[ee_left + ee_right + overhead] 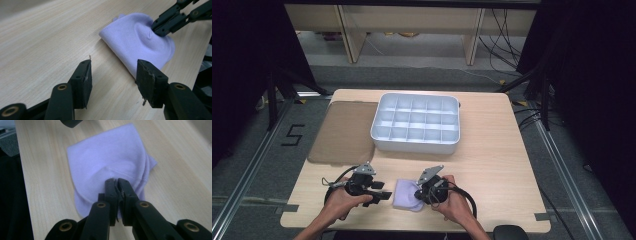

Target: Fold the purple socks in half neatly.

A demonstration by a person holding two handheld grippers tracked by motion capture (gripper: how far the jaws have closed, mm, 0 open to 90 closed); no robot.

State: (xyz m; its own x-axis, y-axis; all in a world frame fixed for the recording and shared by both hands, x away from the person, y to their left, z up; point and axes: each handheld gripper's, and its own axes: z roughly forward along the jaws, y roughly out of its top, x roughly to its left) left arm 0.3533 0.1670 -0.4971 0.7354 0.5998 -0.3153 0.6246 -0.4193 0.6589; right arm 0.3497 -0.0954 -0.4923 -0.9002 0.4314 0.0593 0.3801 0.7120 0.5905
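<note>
On the worktop, the right tongs pinched the soft, light lilac cloth by a raised fold; the left tongs stood open and empty just beside its edge.

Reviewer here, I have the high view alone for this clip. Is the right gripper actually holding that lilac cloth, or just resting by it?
Observer: Holding it. The right gripper is pinched shut on a raised pucker of the lilac cloth.
Operator: And the left one?
Observer: The left gripper is open, with bare table between its jaws.
Operator: Touching the cloth?
Observer: One jaw sits at the cloth's near edge; contact is unclear.
</note>
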